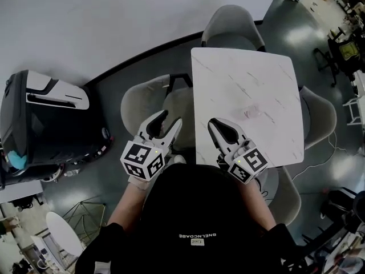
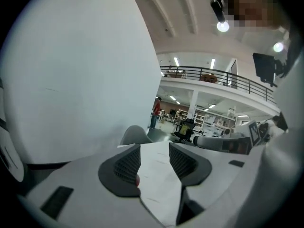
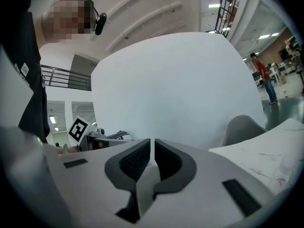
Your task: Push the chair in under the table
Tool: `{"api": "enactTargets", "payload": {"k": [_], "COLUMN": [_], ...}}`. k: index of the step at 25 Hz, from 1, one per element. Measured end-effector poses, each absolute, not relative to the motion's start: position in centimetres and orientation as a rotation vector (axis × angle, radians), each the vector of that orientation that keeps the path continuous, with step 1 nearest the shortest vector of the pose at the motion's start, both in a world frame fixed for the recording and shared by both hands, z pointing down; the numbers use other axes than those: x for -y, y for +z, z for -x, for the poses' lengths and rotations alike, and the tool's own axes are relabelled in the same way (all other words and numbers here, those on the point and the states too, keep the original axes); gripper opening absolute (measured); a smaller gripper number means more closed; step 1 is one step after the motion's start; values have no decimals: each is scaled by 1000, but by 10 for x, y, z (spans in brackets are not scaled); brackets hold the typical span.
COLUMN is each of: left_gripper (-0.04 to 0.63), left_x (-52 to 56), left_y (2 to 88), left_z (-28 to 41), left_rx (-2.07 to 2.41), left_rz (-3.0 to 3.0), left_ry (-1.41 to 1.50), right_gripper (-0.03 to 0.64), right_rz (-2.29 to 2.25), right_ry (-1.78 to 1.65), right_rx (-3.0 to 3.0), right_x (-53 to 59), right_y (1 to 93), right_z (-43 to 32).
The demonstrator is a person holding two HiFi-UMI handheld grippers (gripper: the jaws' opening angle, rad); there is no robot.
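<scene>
the grey chair (image 1: 141, 99) sits against the left edge of the white table (image 1: 251, 79). above it the left gripper (image 1: 171, 119) is half open and empty. the right gripper (image 1: 213, 122) is pinched nearly closed, empty too.

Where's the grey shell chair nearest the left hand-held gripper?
Head view, centre-left: the grey shell chair stands beside the white marble table's left edge, beyond the left hand-held gripper.

Workshop hall — mezzanine (image 2: 213, 76), shelving (image 2: 207, 121).
</scene>
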State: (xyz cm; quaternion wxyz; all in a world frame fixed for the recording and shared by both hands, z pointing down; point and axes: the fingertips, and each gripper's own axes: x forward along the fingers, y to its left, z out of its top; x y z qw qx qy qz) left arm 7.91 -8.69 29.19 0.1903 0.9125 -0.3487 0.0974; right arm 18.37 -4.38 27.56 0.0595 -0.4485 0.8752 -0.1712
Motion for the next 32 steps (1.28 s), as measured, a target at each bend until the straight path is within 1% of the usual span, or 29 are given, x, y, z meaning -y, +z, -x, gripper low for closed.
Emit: {"api": "enactTargets", "payload": {"k": [8,9,11,14,23,28,32], "left_gripper": [121,104,48,9,6,6,6], "left_x": [68,65,59,49,41,43,43], "left_y": [249,247,244,245,256,263,264], "left_z": [-138,-143,-153,-162,-161,-155,-152], "left_rx": [808,786,747,711,695,728,732], "left_rz": [-2665,-2676,-2694,-2699,-2635,-2618,-2610], "left_ry": [100,86,71,73,59,79,80], "right_gripper": [18,18,18,17,17,16,15], "right_rz": [1369,1376,1388,1405,1384,1422,1422], "right_ry": [-406,-396,-390,-392,-369,-289,-312], "right_rx": [-2624,-2626,-2623,-2617,-2648,-2643,-2652], "right_x": [31,30,30,28,20,20,22], "right_y": [246,246,245,245,248,244,247], "right_z": [-200,-201,-203,-207,-199,-199,-196]}}
